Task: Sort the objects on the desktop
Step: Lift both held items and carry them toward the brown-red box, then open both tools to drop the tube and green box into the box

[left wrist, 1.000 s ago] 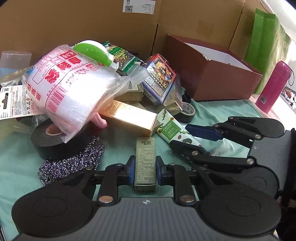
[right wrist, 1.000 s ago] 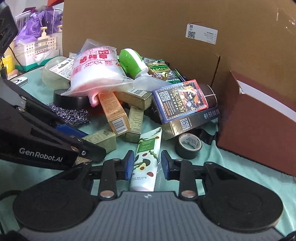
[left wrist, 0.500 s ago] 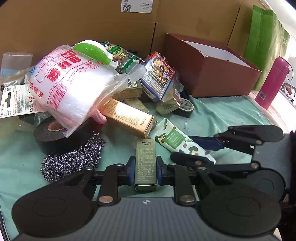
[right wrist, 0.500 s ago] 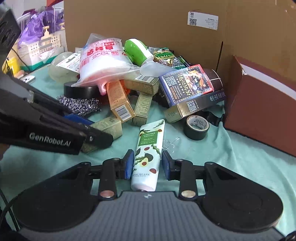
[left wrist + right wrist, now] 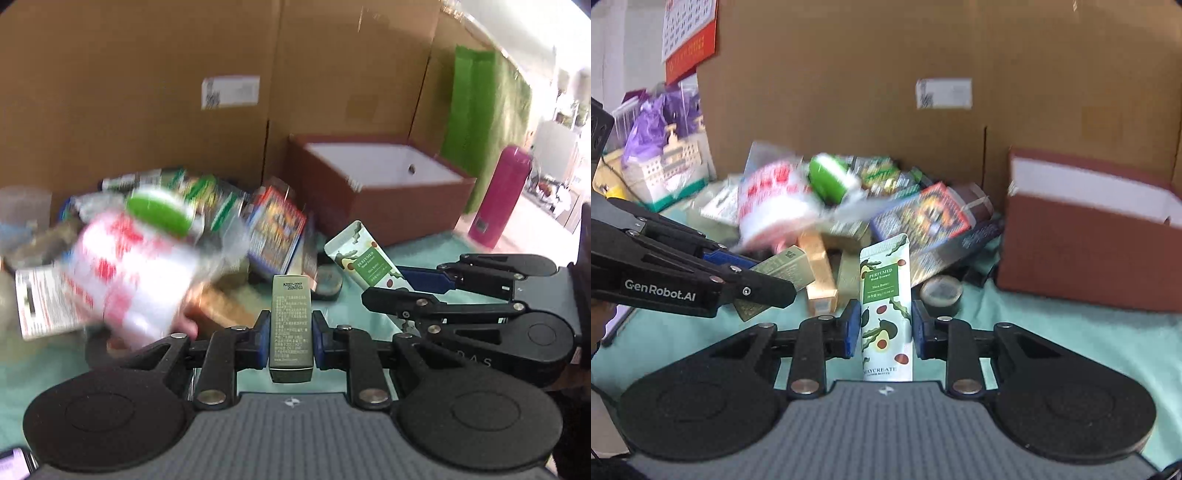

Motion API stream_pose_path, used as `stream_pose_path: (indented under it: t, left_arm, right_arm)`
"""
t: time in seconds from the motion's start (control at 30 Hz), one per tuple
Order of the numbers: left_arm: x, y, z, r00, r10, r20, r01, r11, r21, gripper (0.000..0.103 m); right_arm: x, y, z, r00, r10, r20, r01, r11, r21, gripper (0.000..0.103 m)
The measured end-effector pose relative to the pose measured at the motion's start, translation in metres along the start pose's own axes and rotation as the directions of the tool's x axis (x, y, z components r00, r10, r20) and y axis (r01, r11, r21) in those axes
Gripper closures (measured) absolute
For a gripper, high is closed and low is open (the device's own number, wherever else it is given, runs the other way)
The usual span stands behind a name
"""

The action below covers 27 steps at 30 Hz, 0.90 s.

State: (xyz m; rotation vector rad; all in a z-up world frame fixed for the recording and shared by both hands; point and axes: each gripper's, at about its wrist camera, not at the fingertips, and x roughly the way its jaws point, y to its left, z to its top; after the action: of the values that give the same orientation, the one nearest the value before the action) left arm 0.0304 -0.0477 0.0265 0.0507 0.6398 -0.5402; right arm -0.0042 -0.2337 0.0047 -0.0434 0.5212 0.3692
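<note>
A wall of cardboard cartons [image 5: 147, 92] closes off the back of the green-covered bench [image 5: 1052, 343]. In front of it, to the right, stands the open brown box [image 5: 373, 199] with its white inside, empty as far as the left wrist view shows, and probably where sorted items go. Left of that box lies the jumbled heap [image 5: 849, 206], too blurred to list in full: a red-printed plastic bag, a green-capped item, a colourful card box, gold cartons, and a roll of dark tape [image 5: 941, 293] at its near edge.

The left gripper [image 5: 290, 338] has its jaws clamped on a slim olive carton [image 5: 290, 325], held lengthwise and clear of the bench. The right gripper [image 5: 886, 332] has just been closing its jaws, and they now press on the flanks of the avocado-print hand cream tube [image 5: 885, 314], which stands up between them with its crimped end uppermost, off the bench.

The two grippers ride close together, so the likeliest trouble is a knock between them or between their loads on the way to the box. The tube is soft and smooth, so it could slip or swivel in the jaws if swung quickly. A low pass could also catch the tape roll or the box's near rim.
</note>
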Motion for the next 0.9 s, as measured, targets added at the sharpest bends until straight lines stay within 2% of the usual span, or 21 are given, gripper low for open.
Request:
stream_pose_path:
  t: [0.17,0.27,0.43,0.53,0.63,0.77,0.9]
  left_arm:
    - [0.004,-0.012,0.056,0.992,-0.078,0.103,0.079,0.997,-0.006,0.081]
    - [0.023,-0.027,0.091,0.985,-0.099,0.143,0.102,0.995,-0.009,0.081]
    - [0.068,-0.045,0.140,0.980,-0.125,0.157,0.136,0.989,-0.058,0.081]
    - [0.099,-0.055,0.161,0.980,-0.138,0.145,0.150,0.986,-0.072,0.081]
    - [0.129,-0.063,0.172,0.985,-0.125,0.116,0.133,0.989,-0.069,0.081]
    - [0.167,-0.069,0.172,0.991,-0.117,0.059,0.121,0.990,-0.075,0.081]
    - [0.190,-0.070,0.167,0.993,-0.114,0.012,0.114,0.991,-0.065,0.081]
  right_arm:
    - [-0.019,-0.028,0.034,0.988,-0.089,0.123,0.089,0.996,0.006,0.075]
    - [-0.023,-0.053,0.055,0.968,-0.174,0.181,0.171,0.985,0.032,0.075]
    - [-0.016,-0.098,0.086,0.927,-0.299,0.226,0.286,0.954,0.091,0.075]
    - [-0.004,-0.124,0.100,0.904,-0.360,0.229,0.343,0.932,0.115,0.075]
    - [0.010,-0.148,0.109,0.894,-0.391,0.220,0.371,0.920,0.126,0.075]
    - [0.035,-0.174,0.113,0.892,-0.422,0.164,0.409,0.906,0.110,0.075]
    - [0.067,-0.200,0.108,0.904,-0.420,0.080,0.411,0.905,0.114,0.075]
